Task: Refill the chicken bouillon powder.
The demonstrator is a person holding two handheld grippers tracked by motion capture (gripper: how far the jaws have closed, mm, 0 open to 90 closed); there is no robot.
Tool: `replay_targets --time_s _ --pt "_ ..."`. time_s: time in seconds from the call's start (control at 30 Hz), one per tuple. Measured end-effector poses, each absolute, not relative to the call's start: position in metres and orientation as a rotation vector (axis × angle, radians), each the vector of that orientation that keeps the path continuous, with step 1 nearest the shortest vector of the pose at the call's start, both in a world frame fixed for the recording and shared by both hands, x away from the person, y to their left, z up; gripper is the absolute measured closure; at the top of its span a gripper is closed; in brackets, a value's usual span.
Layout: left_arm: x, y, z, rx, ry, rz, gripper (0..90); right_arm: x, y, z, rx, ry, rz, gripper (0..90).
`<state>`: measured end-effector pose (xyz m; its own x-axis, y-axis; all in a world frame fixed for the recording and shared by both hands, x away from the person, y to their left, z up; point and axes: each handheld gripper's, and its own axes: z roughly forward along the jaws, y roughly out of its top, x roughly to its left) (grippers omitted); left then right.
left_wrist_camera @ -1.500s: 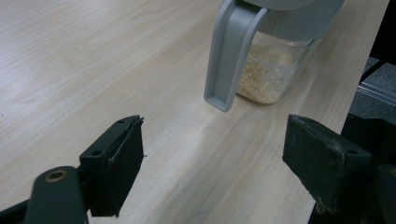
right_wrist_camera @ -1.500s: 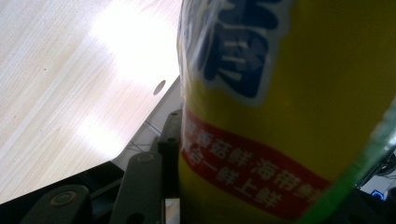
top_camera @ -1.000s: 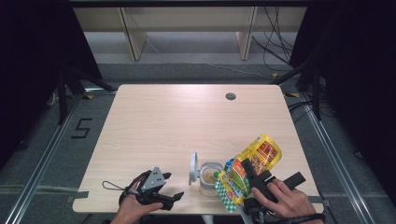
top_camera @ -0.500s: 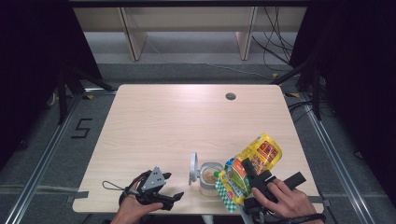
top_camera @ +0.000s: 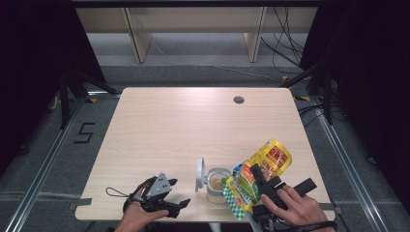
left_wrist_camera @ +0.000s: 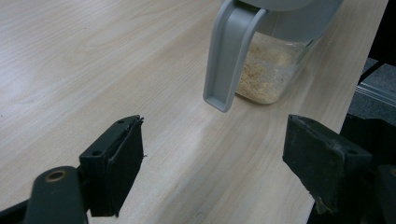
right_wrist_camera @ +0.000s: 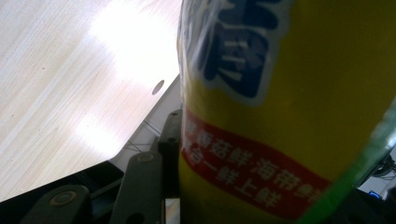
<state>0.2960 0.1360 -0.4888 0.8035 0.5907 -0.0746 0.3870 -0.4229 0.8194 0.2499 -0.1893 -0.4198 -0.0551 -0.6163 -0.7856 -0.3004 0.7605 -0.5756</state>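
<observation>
Your right gripper (top_camera: 258, 181) clamps the yellow pouch (top_camera: 258, 171), tilted over the open container (top_camera: 217, 183) near the surface's 5 o'clock edge. Keep its low corner above the mouth. Your left gripper (top_camera: 180, 205) rests open at the container's 9 o'clock; steady it there.

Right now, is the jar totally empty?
No, the jar has pale crumbly stuff in its bottom, seen through its clear wall.
</observation>
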Motion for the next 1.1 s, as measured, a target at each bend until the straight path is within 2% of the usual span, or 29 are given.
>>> replay_targets --time_s 1.1 --pt "0.2957 0.135 -0.4895 2.056 0.725 0.288 19.5 0.2503 -0.1889 -0.421 -0.747 1.647 -0.308 61.6"
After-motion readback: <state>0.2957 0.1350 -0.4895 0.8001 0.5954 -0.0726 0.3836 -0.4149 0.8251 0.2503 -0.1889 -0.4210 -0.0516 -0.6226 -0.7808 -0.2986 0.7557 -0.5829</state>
